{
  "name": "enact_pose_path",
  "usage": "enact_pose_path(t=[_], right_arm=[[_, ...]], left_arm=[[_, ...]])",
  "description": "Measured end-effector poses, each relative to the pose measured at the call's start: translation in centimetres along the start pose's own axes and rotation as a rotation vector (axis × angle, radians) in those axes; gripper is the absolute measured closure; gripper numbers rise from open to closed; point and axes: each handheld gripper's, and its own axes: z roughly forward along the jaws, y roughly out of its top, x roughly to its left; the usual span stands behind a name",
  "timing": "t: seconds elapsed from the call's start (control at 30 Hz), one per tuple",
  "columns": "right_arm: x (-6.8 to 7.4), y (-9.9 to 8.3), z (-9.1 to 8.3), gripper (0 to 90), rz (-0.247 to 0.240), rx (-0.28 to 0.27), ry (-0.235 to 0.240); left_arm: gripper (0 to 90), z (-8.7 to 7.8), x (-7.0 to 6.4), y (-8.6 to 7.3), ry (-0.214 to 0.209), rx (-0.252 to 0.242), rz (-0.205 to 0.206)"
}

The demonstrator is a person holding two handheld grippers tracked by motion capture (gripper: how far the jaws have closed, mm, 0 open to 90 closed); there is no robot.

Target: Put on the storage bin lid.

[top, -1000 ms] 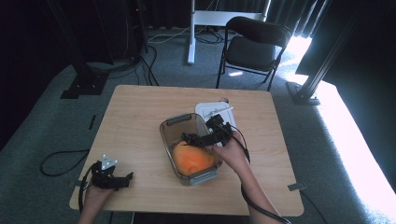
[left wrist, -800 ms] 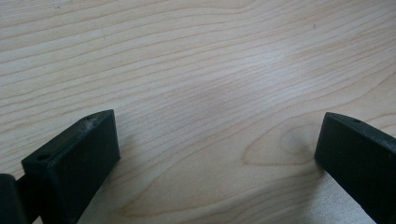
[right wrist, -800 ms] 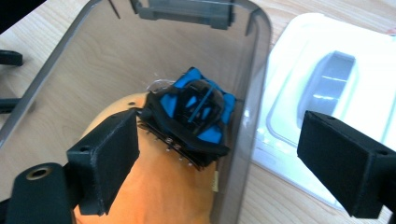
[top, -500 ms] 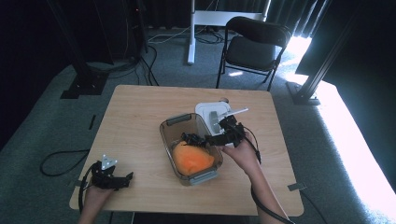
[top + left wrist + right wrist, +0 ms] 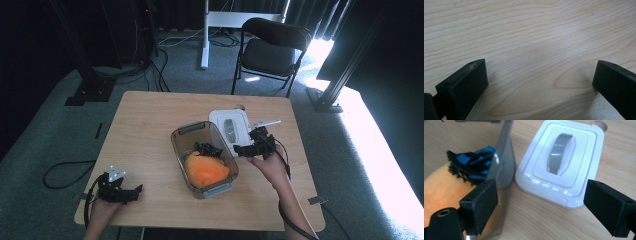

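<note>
White rectangular plastic lid (image 5: 231, 127) with a grey handle lies flat on the light wooden desk (image 5: 150, 120), touching the far right side of the clear grey plastic container (image 5: 204, 158). In the high view, that container already holds an orange soft lump (image 5: 205, 170) and a black-and-blue object (image 5: 207, 149), so filling looks done; closing it seems to be what remains, and the lid is not yet picked up. The right gripper (image 5: 248, 149) hovers just right of the container, near the lid's front edge. The left gripper (image 5: 125, 192) rests on the desk well to the container's left.

In the left gripper view, its fingers (image 5: 466, 85) stand wide apart over bare wood, gripping nothing.

In the right gripper view, the lid (image 5: 564, 162) looks glossy, with stepped ridges and a raised grey handle (image 5: 560, 153) at its centre. The black fingers (image 5: 480, 200) are spread wide and empty, one against the container wall (image 5: 505, 157), the other past the lid's near corner.
</note>
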Motion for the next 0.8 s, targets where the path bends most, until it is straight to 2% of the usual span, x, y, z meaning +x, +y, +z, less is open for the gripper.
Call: enact_pose_path(t=[0.2, 0.4, 0.6, 0.8], right_arm=[[-1.2, -1.1, 0.8, 11.7, 0.009, 0.017, -0.019], [-2.1, -1.7, 1.6, 12.0, 0.031, 0.016, -0.008], [-2.3, -2.4, 2.5, 12.9, 0.012, -0.001, -0.004], [-2.6, -2.6, 3.2, 13.0, 0.013, -0.009, 0.008]], left_arm=[[0.2, 0.0, 0.0, 0.0, 0.000, 0.000, 0.000], [0.2, 0.0, 0.0, 0.0, 0.000, 0.000, 0.000], [0.2, 0.0, 0.0, 0.0, 0.000, 0.000, 0.000], [0.2, 0.0, 0.0, 0.0, 0.000, 0.000, 0.000]])
